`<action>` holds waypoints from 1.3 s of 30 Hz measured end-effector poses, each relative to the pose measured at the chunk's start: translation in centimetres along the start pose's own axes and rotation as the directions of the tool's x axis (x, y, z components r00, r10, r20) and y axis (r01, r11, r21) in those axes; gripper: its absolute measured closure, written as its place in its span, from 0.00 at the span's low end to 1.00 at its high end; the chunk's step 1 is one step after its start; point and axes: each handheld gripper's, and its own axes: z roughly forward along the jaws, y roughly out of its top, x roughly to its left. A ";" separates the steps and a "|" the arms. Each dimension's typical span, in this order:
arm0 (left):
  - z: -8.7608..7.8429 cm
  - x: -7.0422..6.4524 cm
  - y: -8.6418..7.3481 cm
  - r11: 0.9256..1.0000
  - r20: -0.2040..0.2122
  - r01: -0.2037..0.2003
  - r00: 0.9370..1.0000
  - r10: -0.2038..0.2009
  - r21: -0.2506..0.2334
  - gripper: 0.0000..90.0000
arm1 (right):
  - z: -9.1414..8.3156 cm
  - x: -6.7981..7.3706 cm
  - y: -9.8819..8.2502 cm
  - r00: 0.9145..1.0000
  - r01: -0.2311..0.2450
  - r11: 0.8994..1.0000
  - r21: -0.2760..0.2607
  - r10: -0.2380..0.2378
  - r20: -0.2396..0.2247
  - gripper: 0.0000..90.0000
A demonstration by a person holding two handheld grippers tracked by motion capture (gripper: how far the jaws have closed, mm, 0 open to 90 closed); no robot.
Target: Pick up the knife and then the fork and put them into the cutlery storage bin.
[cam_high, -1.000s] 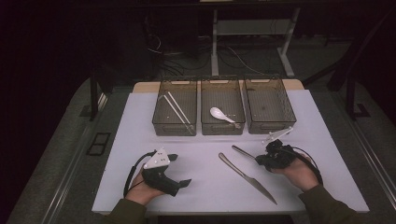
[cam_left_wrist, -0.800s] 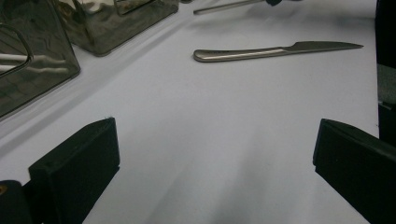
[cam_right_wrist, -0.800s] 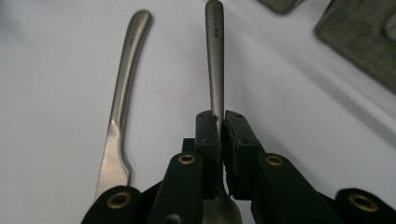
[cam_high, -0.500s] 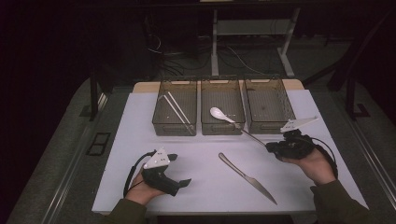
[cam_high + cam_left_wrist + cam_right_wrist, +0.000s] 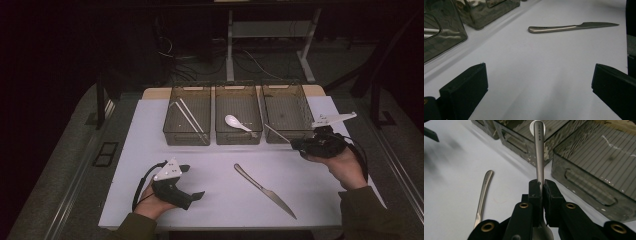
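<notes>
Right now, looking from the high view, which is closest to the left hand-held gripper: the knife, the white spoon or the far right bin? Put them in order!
From the left hand-held gripper:
1. Knife, lying on the table just to its right.
2. White spoon, farther back in the middle bin.
3. Right bin, at the back right, farthest away.

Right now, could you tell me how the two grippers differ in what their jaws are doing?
The right gripper is shut on a metal utensil, whose handle sticks out toward the bins; the left gripper stands wide open with nothing between its jaws. The right gripper is raised beside the right-hand bin, while the left gripper rests low over the white mat, pointing toward the knife. Both are black and hand-held.
</notes>
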 end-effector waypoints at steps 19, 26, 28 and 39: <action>0.0 0.1 0.0 1.000 0.001 0.005 1.000 -0.005 -0.014 0.00 | 1.0 -4.4 2.5 0.995 -0.048 0.998 -0.030 0.050 0.088 0.94; 0.0 0.0 0.0 1.000 0.003 0.005 1.000 -0.005 -0.016 0.00 | 1.8 -6.2 4.1 0.991 -0.069 0.997 -0.032 0.073 0.115 0.94; 0.0 0.0 0.0 1.000 0.003 0.004 1.000 -0.004 -0.015 0.00 | 2.1 -6.6 4.6 0.989 -0.075 0.997 -0.027 0.078 0.126 0.94; 0.4 1.3 0.2 1.000 0.015 -0.008 1.000 0.008 -0.014 0.00 | 4.1 -9.3 6.5 0.982 -0.095 0.995 0.002 0.094 0.164 0.94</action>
